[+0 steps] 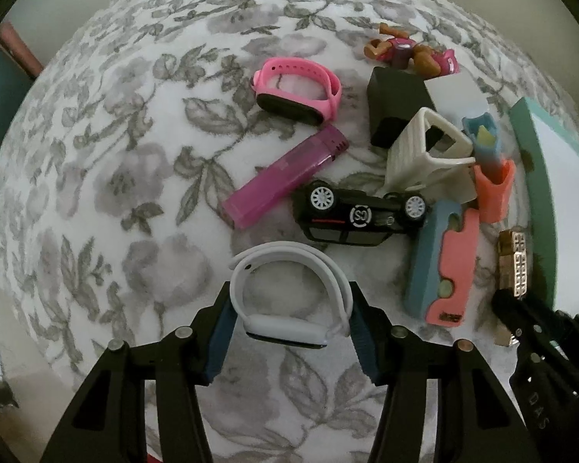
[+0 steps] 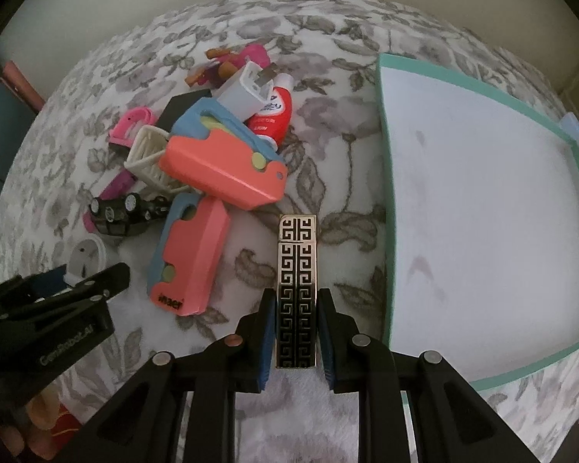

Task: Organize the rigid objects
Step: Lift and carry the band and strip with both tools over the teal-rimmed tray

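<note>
My left gripper [image 1: 291, 308] is shut on a white watch band [image 1: 289, 297], its pads touching both sides of the loop. My right gripper [image 2: 297, 308] is shut on a gold and black patterned lighter [image 2: 297, 285], which points away along the fingers. The lighter also shows in the left wrist view [image 1: 515, 266]. A pile of rigid items lies on the floral cloth: a pink watch band [image 1: 297, 90], a purple lighter [image 1: 285, 175], a black toy car [image 1: 361, 214] on its side, two pink and blue cases [image 2: 191, 254] [image 2: 227, 158].
A white tray with a teal rim [image 2: 482, 208] lies to the right of my right gripper. A white basket [image 1: 430, 154], a black box [image 1: 395, 104], a white charger [image 2: 247, 90], a red tube [image 2: 276, 115] and a toy figure [image 1: 409, 52] sit in the pile.
</note>
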Demonstrator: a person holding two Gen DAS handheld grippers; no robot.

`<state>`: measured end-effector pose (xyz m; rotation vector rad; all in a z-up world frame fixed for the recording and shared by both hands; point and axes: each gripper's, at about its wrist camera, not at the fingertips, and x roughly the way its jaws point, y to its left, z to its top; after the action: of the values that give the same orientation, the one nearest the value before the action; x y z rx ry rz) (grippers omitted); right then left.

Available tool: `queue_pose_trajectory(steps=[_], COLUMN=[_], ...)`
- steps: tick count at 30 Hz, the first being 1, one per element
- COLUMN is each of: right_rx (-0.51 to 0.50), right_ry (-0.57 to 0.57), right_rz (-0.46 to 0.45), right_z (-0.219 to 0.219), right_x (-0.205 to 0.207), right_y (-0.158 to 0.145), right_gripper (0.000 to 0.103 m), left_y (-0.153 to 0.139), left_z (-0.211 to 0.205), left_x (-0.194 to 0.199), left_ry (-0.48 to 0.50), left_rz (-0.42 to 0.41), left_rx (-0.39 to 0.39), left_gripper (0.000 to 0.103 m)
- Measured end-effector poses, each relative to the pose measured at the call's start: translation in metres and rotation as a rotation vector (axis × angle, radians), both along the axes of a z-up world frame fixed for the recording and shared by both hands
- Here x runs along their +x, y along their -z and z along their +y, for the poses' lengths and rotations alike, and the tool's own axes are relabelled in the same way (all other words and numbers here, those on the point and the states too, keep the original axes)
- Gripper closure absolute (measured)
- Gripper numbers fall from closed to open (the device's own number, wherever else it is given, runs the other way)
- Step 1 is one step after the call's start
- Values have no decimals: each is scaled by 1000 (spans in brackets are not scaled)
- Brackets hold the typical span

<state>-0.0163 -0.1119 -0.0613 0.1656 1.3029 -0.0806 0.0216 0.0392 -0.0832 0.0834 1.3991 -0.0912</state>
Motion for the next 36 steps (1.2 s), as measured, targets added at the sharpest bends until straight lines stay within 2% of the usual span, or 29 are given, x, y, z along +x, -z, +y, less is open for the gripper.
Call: queue_pose_trajectory(steps=[2, 7, 12, 16, 26, 30, 33, 36], right_rx=[17, 52, 7, -19, -50, -50, -122, -142], right_ry=[10, 38, 81, 140, 293, 389, 452, 508], right_rz=[-10, -74, -136, -156, -128, -98, -75, -67], right_z=[-3, -13, -30, -49, -121, -157, -178, -196], right_x=[-1, -4, -6, -4, -7, -13, -21, -30], right_y=[-5, -27, -51, -59, -57, -49, -48, -45], right_gripper=[81, 81, 81, 81, 81, 81, 81, 81], left_y=[-5, -28, -62, -81, -106, -103, -93, -84], left_z=[2, 6, 2, -17, -108, -150, -179, -204], left_x=[-1, -4, -5, 0, 17, 16, 16, 13], left_ry=[-15, -33, -46, -16, 145, 229, 283, 331], left_rz=[-3, -67, -154, -171, -187, -180, -165, -157], left_rx=[-40, -51, -73, -111, -125, -137, -136, -140], left_gripper=[47, 47, 47, 47, 47, 47, 47, 46])
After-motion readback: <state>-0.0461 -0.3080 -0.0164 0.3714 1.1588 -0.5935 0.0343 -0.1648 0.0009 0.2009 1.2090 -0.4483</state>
